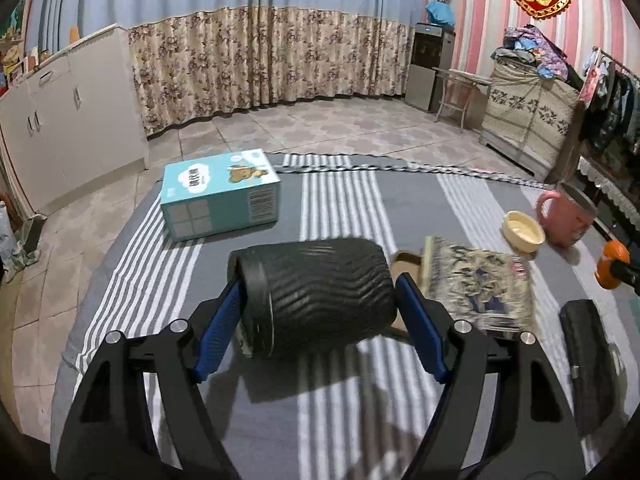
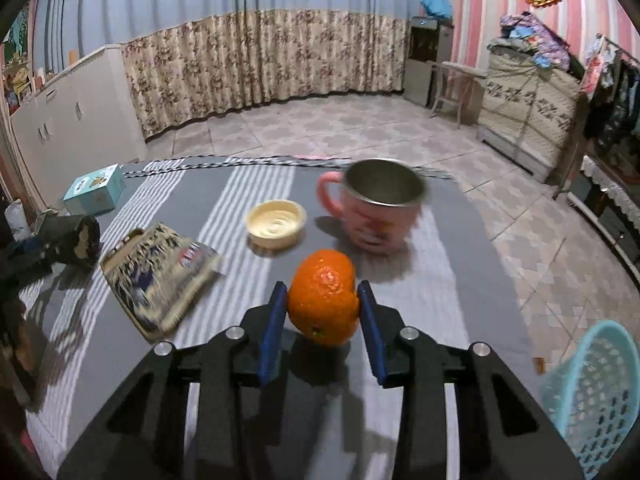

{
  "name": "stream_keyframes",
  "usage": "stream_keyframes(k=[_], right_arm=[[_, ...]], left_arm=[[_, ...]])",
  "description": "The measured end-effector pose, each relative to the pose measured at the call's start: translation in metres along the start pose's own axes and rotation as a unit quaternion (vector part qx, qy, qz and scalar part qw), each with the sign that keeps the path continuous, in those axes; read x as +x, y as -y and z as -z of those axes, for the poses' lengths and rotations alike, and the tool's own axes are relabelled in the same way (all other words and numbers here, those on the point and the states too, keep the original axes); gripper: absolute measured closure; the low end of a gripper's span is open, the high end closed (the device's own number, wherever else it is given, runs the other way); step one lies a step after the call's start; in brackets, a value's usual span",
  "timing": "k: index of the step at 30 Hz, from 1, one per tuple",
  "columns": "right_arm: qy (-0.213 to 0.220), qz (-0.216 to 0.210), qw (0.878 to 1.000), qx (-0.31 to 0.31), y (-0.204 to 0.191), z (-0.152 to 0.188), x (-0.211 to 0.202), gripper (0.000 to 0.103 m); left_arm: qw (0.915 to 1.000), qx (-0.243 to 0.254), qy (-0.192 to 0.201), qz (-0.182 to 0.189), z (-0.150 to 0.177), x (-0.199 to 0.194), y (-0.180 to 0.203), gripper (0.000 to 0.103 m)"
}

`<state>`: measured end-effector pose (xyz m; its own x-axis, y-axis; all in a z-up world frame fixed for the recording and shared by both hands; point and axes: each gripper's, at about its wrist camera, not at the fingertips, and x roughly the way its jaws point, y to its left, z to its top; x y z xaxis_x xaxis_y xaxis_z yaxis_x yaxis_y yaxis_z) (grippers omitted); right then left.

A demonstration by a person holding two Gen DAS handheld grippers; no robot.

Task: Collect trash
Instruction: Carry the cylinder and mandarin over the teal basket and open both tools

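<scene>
My left gripper is shut on a black ribbed cup that lies sideways between the blue pads, just above the striped cloth. In the right wrist view the black ribbed cup shows at the far left. My right gripper is shut on an orange, both pads pressing its sides; the orange also shows at the right edge of the left wrist view. A crumpled snack bag lies on the cloth between the two grippers.
A cream round lid and a pink mug stand beyond the orange. A teal carton lies at the far left of the grey striped table. A light-blue mesh basket sits off the table's right edge.
</scene>
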<state>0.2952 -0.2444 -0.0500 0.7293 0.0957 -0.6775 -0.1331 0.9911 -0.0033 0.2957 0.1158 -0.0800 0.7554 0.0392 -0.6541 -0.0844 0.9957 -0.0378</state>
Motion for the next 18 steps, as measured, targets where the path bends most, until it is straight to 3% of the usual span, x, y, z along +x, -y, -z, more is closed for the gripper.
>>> stream_keyframes(k=[11, 18], right_arm=[[0.043, 0.081, 0.995, 0.027, 0.114, 0.048, -0.088, 0.066], [0.061, 0.134, 0.985, 0.094, 0.197, 0.087, -0.126, 0.066]], left_arm=[[0.9977, 0.053, 0.029, 0.030, -0.004, -0.044, 0.080, 0.029], [0.9936, 0.070, 0.040, 0.080, 0.000, -0.064, 0.152, 0.029]])
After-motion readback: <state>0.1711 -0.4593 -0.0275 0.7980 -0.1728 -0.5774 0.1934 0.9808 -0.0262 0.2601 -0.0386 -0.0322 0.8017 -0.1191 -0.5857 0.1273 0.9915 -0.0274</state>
